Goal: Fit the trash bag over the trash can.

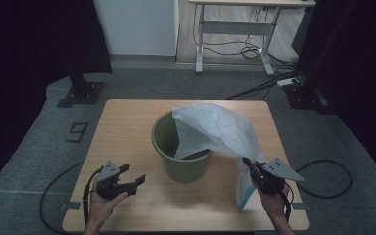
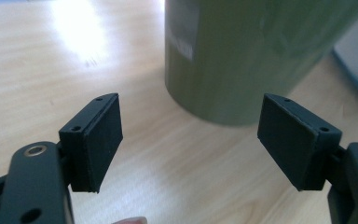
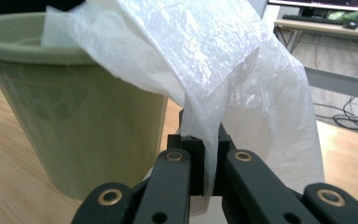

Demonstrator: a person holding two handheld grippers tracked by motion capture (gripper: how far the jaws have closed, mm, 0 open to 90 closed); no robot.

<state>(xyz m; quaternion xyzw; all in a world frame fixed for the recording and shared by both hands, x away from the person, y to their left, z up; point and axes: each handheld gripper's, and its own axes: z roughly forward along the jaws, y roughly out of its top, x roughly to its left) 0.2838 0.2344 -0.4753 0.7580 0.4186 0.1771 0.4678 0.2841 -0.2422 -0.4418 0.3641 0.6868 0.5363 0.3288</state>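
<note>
While right gripper (image 3: 204, 182) jaws pinch the bag (image 1: 215, 129) edge, left gripper (image 2: 191, 140) jaws gape — nothing between.

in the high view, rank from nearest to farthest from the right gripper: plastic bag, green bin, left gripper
1. plastic bag: pinched in the right gripper jaws, draped over the bin's right rim.
2. green bin: mid-table, to its left.
3. left gripper: beyond the bin, near the table's left front.

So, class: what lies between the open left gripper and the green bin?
Only bare wooden table: the left gripper view shows nothing before the green bin.
</note>
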